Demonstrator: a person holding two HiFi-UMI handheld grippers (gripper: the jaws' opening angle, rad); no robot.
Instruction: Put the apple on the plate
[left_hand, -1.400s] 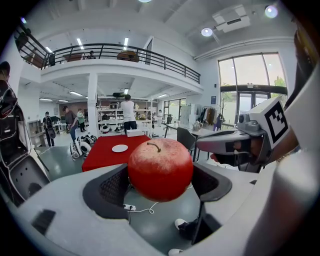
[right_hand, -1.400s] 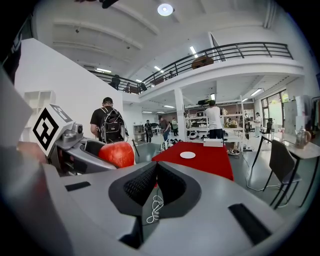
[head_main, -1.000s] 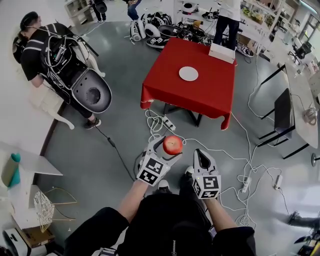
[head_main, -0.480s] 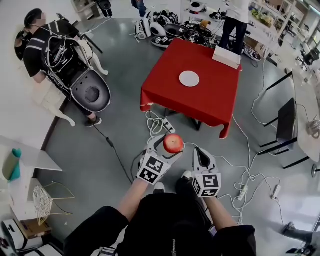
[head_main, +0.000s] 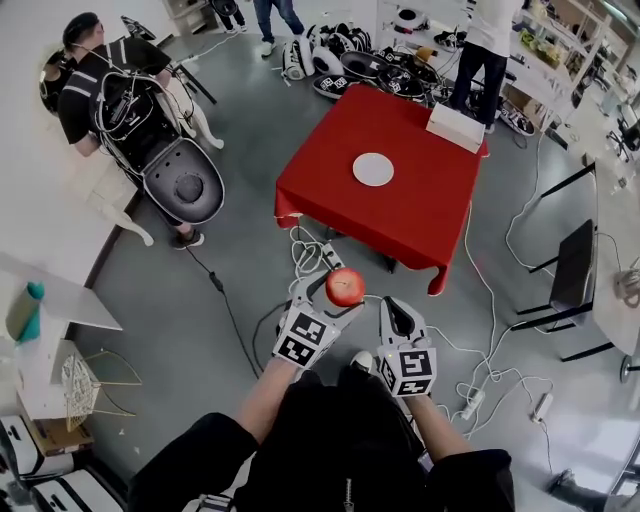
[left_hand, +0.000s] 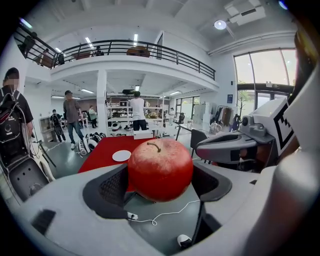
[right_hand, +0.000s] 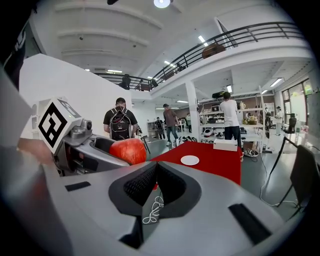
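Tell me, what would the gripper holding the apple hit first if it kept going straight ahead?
Probably the red table. The left gripper, shut on the apple, points at it across open floor with nothing standing between, though depth is hard to judge.

Upper centre of the head view: square table (head_main: 420, 215) under a red cloth, one cloth corner hanging low at lower right; white box (head_main: 456, 127) on its far right corner; just beyond, a standing person (head_main: 482, 50) in dark trousers, close to cluttered shelves; upper left, another person (head_main: 95, 85) wearing a cabled backpack, beside a white shell (head_main: 185, 185) with a dark grey round hollow; black-and-white gear (head_main: 350, 65) heaped on the floor at top; white cables (head_main: 303, 245) tangled on grey floor below the table's near edge; black chair (head_main: 568, 262) at right; teal bottle (head_main: 24, 315) at left edge.
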